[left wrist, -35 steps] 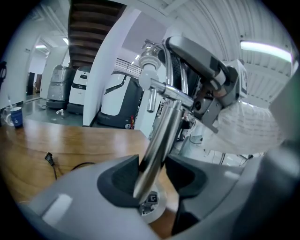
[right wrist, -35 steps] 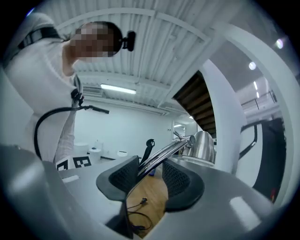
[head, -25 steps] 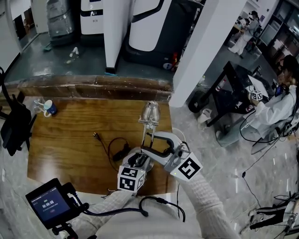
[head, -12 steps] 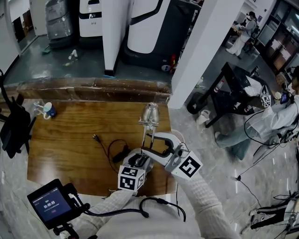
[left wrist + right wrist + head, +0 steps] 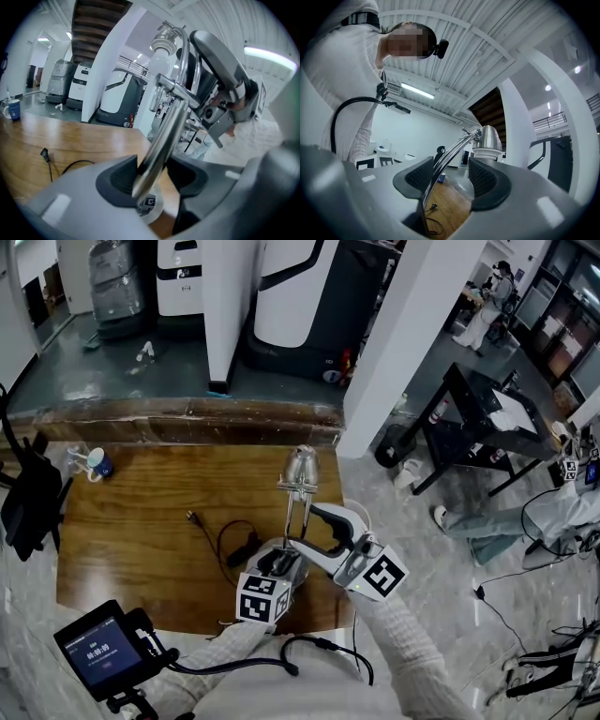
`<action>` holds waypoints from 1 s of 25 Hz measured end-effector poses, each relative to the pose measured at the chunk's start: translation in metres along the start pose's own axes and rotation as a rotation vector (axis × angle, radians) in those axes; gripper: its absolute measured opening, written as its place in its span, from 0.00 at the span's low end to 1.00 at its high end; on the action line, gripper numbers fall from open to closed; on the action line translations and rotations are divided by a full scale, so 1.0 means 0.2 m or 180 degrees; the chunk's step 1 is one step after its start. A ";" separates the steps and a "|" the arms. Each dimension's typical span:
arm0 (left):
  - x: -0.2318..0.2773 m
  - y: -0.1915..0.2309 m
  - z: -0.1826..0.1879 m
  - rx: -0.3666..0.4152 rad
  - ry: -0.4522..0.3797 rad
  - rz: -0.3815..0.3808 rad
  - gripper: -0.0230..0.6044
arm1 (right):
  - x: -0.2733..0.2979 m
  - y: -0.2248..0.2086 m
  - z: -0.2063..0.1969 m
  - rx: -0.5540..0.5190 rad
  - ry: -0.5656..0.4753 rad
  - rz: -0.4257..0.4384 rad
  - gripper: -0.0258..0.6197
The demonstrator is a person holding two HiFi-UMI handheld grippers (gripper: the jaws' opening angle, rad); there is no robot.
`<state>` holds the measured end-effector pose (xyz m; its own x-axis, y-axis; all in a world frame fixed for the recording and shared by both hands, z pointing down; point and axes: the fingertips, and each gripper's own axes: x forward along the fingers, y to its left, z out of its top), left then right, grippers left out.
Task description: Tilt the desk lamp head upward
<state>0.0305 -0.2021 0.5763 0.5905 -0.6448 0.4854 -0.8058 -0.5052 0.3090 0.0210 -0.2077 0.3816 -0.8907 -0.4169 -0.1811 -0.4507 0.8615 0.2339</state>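
The desk lamp stands near the wooden table's (image 5: 141,549) right edge, its chrome head (image 5: 302,465) topping thin chrome rods (image 5: 298,512). My left gripper (image 5: 279,564) is low at the lamp's foot. In the left gripper view my left gripper (image 5: 152,180) is shut on the lower lamp arm (image 5: 164,136), above the round base (image 5: 151,207). My right gripper (image 5: 315,527) reaches in from the right, higher on the rods. Its jaws are opening. In the right gripper view my right gripper (image 5: 446,176) has the rods (image 5: 440,173) beside its left pad and clear of its right pad. The lamp head (image 5: 489,138) shows beyond.
A black cord (image 5: 225,538) with a plug (image 5: 192,515) lies left of the lamp. A mug (image 5: 97,460) sits at the table's far left corner, a black chair (image 5: 28,495) beside it. A screen device (image 5: 98,650) hangs at lower left. A white pillar (image 5: 403,334) rises behind.
My right gripper's jaws have spread slightly off the lamp rods. The lamp and my left gripper stay put.
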 end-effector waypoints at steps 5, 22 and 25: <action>-0.01 -0.02 0.00 0.0025 -0.0032 -0.0032 0.33 | -0.12 -0.04 -0.04 0.0224 0.0071 -0.0400 0.38; -0.48 -0.03 0.14 0.0281 -0.0651 0.0241 0.05 | -0.39 0.31 -0.22 0.1138 0.0879 -0.2001 0.06; -0.53 -0.04 0.13 0.0336 -0.0699 0.0318 0.05 | -0.35 0.33 -0.28 0.0967 0.1217 -0.2061 0.04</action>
<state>-0.0235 -0.1447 0.5008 0.5134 -0.7977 0.3164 -0.8581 -0.4825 0.1758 0.0511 -0.1372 0.4630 -0.4417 -0.8828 0.1602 -0.8971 0.4334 -0.0852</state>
